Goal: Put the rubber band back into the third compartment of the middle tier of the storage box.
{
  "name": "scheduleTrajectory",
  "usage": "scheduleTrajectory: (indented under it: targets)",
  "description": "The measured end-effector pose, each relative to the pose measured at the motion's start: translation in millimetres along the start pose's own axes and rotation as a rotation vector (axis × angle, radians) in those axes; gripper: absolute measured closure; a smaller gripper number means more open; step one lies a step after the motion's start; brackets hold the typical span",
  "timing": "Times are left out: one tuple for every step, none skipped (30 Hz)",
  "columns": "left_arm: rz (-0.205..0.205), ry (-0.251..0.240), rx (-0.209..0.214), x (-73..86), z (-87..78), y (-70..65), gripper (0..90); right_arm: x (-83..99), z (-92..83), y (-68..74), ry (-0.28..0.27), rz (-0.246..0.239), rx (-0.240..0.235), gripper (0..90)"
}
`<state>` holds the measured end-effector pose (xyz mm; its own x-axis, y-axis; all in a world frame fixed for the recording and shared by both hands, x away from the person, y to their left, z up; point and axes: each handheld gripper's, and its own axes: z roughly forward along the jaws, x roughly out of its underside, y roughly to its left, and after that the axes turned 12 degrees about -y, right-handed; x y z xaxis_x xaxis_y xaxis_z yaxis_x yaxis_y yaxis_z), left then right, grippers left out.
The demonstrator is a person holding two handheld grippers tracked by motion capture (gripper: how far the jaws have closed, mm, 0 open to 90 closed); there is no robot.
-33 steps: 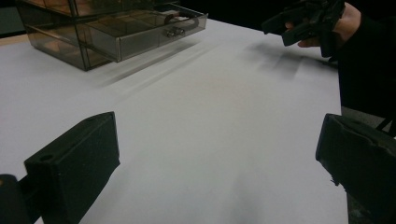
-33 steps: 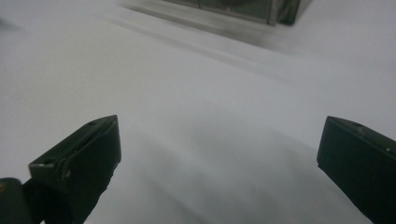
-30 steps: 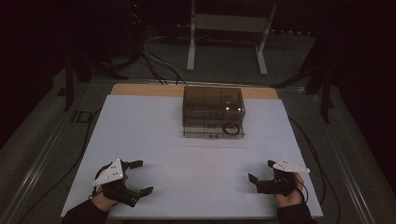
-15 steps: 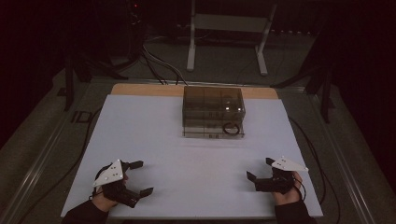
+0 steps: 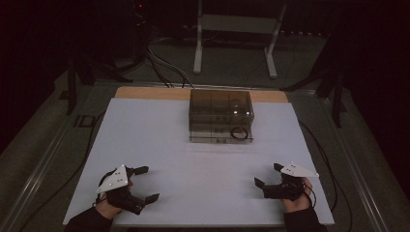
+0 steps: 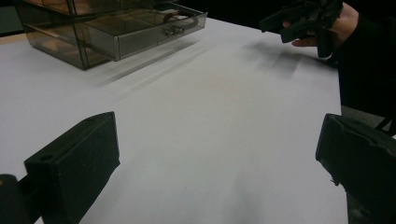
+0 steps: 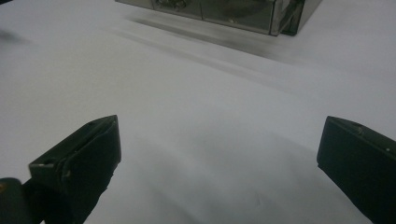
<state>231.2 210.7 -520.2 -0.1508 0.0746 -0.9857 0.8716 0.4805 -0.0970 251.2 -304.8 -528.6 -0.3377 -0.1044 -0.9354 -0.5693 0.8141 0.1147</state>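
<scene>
- While both grippers rest low in the frame, the left gripper [image 5: 146, 183] at lower left and the right gripper [image 5: 267, 175] at lower right hold their fingers wide, empty.
- The clear drawer box [image 5: 221, 116] sits upper centre on the white tabletop [image 5: 193, 159], well apart from both.

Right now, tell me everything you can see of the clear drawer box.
The drawer box is smoky see-through plastic, with stacked drawers split into compartments. It sits upright at the far middle of the white table, near its back edge. A dark ring handle hangs at its front right. The bottom drawer looks slightly pulled out. Nothing but the table touches it.
</scene>
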Motion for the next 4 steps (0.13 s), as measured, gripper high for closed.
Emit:
scheduleTrajectory:
  targets:
    - [0.002, 0.001, 0.001, -0.2, 0.0, 0.0, 0.3, 0.2, -0.1, 0.1, 0.002, 0.000, -0.001, 0.0]
    - [-0.001, -0.001, 0.000, -0.2, 0.1, 0.0, 0.3, 0.3, -0.2, 0.3, 0.004, -0.001, -0.001, 0.0]
    - [-0.002, -0.002, 0.000, -0.2, 0.0, 0.1, 0.3, 0.3, -0.2, 0.4, 0.006, -0.001, 0.000, 0.1]
    - [-0.001, -0.002, 0.000, -0.2, 0.0, 0.0, 0.3, 0.3, -0.1, 0.6, 0.007, -0.001, -0.001, 0.1]
